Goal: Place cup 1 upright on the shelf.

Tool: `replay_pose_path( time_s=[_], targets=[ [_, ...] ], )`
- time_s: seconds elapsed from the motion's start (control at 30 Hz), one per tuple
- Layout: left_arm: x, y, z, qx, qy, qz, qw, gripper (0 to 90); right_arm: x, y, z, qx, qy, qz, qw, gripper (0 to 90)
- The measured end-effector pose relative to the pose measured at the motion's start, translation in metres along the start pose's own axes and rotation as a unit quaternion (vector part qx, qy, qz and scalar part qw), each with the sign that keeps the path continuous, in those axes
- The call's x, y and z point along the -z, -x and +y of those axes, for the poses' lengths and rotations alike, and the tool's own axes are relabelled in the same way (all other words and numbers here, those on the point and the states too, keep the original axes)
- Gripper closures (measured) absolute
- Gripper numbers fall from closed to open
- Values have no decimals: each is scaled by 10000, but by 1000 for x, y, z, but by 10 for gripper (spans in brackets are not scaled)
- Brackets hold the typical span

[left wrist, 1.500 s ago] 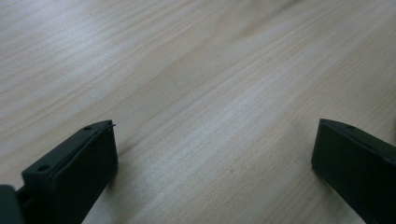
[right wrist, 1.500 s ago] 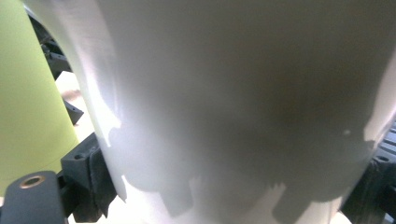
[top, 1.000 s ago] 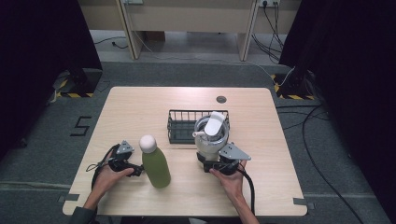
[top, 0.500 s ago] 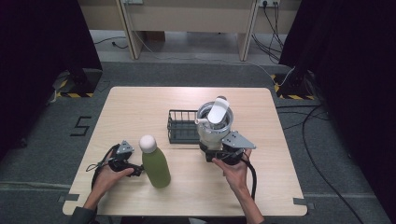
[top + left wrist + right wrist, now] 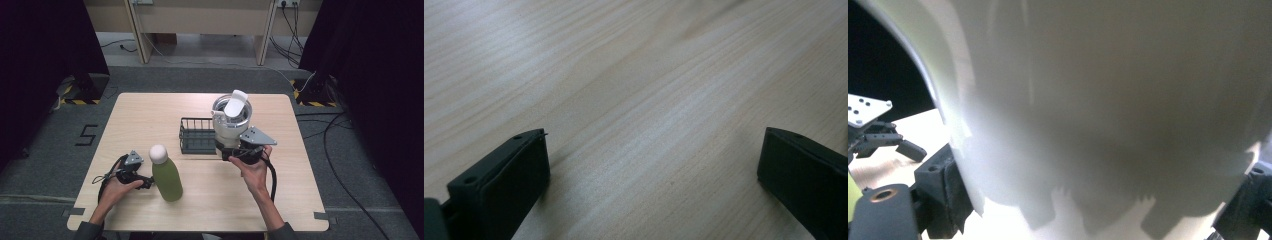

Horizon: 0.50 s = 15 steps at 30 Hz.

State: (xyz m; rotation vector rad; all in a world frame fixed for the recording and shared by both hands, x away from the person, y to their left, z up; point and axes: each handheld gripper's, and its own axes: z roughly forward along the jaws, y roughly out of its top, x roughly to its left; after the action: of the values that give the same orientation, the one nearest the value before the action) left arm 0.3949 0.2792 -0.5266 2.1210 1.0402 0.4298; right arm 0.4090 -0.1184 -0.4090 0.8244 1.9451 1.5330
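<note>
Right tongs lifting a white jug over the wire basket, left tongs resting open on the bench.

We see our right tongs (image 5: 235, 150) clamped on the lower body of a white, round plastic jug with a flip lid (image 5: 230, 120), held upright above the near right corner of a black wire basket (image 5: 196, 136) at mid-bench; in the right gripper view the jug's pale wall (image 5: 1108, 100) sits between both black jaws. Our left tongs (image 5: 146, 181) lie on the light wooden bench (image 5: 145, 115) with jaws spread wide and nothing between them, just beside a green bottle with a white round cap (image 5: 166, 172) that stands upright.
</note>
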Motion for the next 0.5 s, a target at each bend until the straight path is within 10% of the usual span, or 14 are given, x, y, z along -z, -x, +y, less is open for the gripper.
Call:
replay_pose_path(
  time_s=[0.5],
  targets=[
    [0, 0, 0, 1, -1, 2, 10000, 0, -8, 18, 29, 64, -93, -105, 9999, 116]
  ],
)
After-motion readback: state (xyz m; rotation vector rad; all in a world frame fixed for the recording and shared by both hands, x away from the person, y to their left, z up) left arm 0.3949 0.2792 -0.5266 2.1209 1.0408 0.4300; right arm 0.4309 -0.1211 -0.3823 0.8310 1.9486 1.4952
